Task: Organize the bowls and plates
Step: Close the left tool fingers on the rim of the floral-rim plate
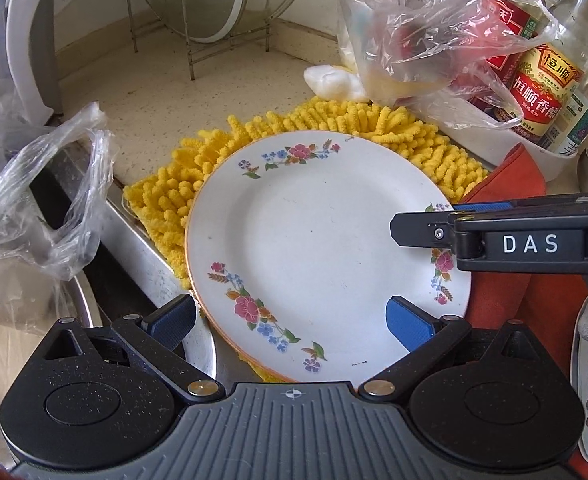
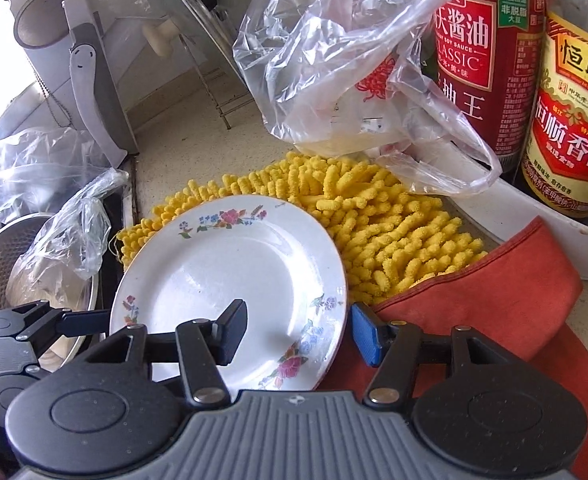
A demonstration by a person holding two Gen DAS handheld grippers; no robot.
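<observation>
Two grippers, plate (image 1: 317, 240) underside hidden

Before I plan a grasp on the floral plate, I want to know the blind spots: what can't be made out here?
- Plate: near rim hidden by the left gripper body, left wrist view; whether another plate lies beneath cannot be told.
- Right gripper: contact with the rim unclear, right wrist view.
- Plastic bag: contents blurred by crinkled film.
- Vinegar bottle: cut off by the frame edge.

The plate (image 1: 325, 240) is white with pink and blue flower sprays; the chenille mat (image 2: 393, 232) is yellow, the cloth (image 2: 493, 292) rust-orange.
</observation>
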